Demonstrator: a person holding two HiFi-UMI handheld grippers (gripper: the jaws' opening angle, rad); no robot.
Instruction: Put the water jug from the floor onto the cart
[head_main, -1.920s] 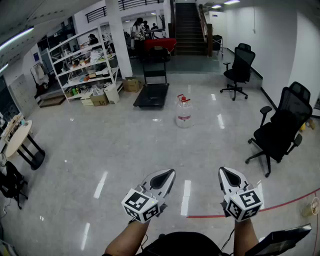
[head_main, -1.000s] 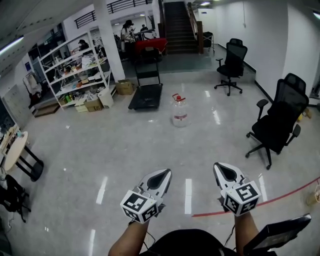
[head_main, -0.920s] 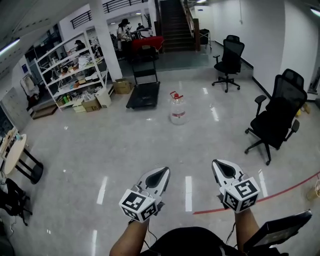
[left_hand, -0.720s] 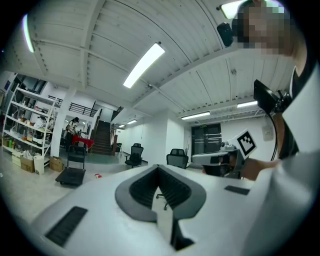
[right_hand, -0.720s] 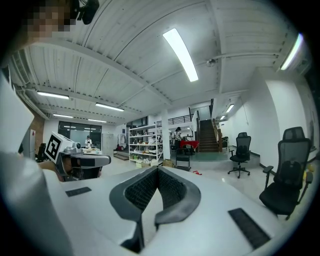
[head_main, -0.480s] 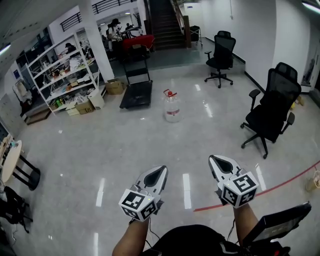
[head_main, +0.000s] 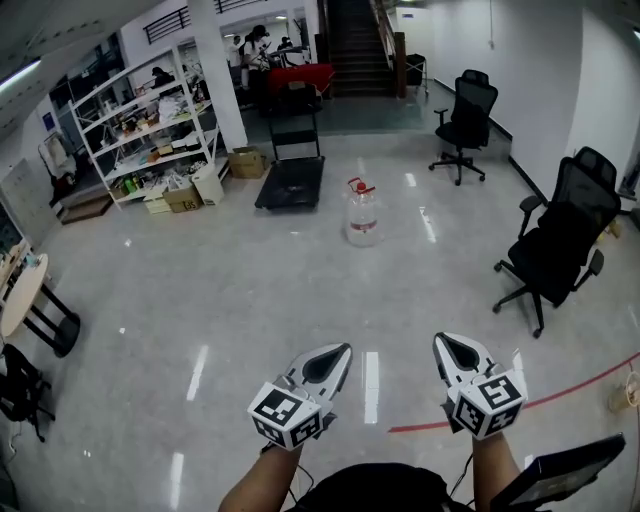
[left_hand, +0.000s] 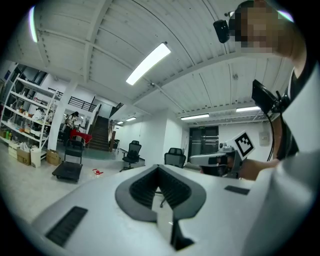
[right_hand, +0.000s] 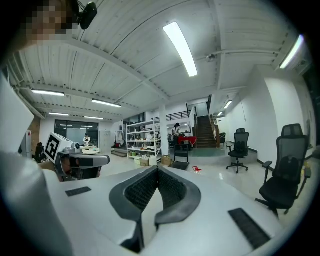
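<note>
My feeds bright, even light frm ceiling tubes (right_hand: 181, 47). Glossy floor (head_main: 250, 300) throws white glare streaks. Shadows soft. Heavy fisheye bend + dark vignette at edges in both gripper views.

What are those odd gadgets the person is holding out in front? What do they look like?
Each is a white, pointed claw with dark ribbed pads inside: left claw, right claw. Behind each sits a white cube printed with black square markers.
</note>
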